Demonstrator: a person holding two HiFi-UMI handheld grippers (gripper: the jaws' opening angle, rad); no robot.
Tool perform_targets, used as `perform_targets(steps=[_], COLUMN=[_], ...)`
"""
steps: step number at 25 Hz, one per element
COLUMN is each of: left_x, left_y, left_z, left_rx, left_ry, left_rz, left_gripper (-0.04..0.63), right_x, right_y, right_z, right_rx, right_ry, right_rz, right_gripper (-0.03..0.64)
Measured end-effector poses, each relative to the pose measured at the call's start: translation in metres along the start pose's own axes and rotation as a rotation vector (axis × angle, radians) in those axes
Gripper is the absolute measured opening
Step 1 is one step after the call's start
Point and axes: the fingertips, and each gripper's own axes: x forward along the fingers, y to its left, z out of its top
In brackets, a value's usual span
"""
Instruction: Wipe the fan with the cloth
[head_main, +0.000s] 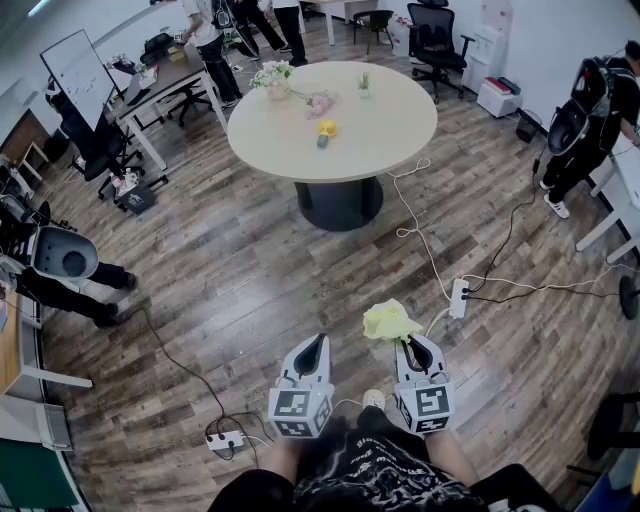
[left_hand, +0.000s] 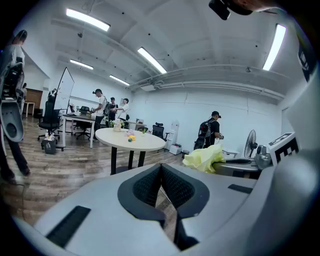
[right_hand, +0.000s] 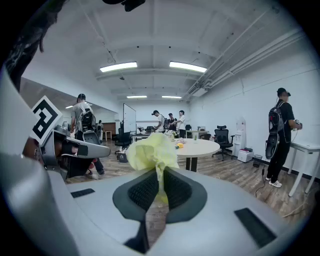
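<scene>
Side by side just ahead of a person's dark printed shirt (head_main: 380, 470), the left gripper (head_main: 311, 345) and right gripper (head_main: 412, 345) point out over a wood-plank floor (head_main: 250, 270). A round pale table (head_main: 400, 120) stands at the far middle, carrying a vase of flowers (head_main: 272, 78) and a small yellow item (head_main: 327, 128), with office desks and chairs beyond it. The fan (left_hand: 250, 143), a standing one, is plain only in the left gripper view, far off to the right beside a person with a backpack (left_hand: 210, 131). On the left, the tongs are pressed together with nothing between them, as that gripper's own view shows. On the right, the tongs pinch a crumpled pale-yellow cloth (head_main: 390, 321) that bunches above the tips. Only the right gripper view shows a strip of it running down between the pads. A white cable loops from the table's foot to a power strip (head_main: 459, 297) just beyond the cloth. A second strip (head_main: 225, 439) lies near left.
</scene>
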Motion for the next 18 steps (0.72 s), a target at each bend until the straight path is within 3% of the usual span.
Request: perform_targets(steps=[6, 18], left_x=[-0.010, -0.013], left_y=[0.021, 0.038], left_z=[0.007, 0.019], left_rx=[0.026, 0.036], left_ry=[-0.025, -0.072], left_rz=[0.009, -0.031], left_gripper=[0.020, 0.021], right_x=[0.005, 0.019], right_y=[0.010, 0.022], right_z=[0.001, 0.015], right_rx=[-0.004, -0.029], right_ry=[0.016, 0.019], right_rz=[-0.053, -0.070], right_gripper=[0.029, 0.028])
